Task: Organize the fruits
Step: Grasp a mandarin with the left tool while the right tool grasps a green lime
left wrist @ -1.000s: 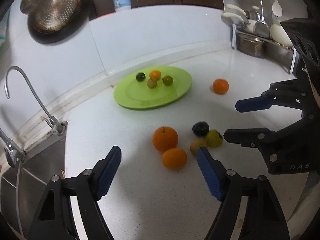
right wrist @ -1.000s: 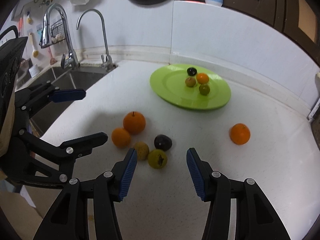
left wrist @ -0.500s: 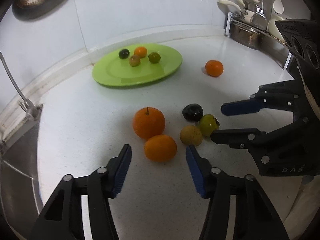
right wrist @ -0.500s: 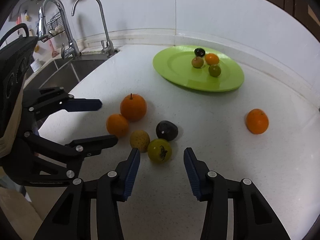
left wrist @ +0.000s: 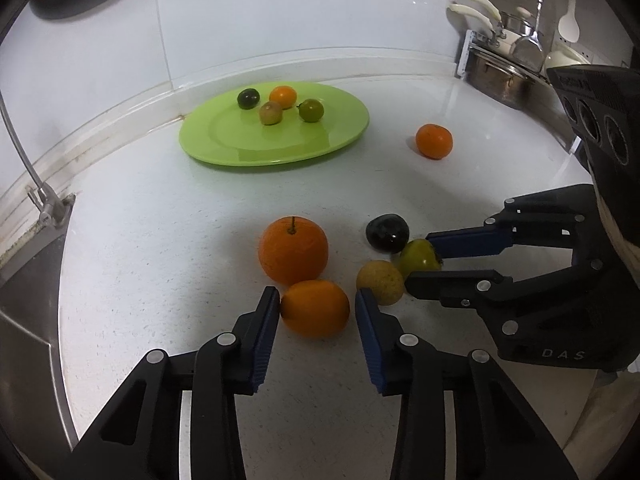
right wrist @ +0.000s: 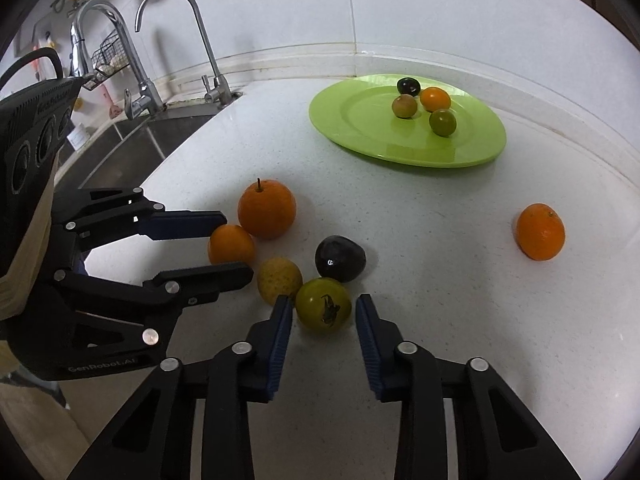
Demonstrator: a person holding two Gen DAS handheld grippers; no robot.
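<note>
As both claws reach into the fruit cluster near the counter's front edge, the left gripper [left wrist: 316,312] brackets a small orange [left wrist: 315,308] and the right gripper [right wrist: 322,312] a green fruit [right wrist: 323,305], jaws released; closing, then carrying to the green plate [right wrist: 360,140], looks next.

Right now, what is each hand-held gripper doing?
Left hand-held gripper: open, jaws either side of a small orange.
Right hand-held gripper: open, jaws either side of a green fruit.
</note>
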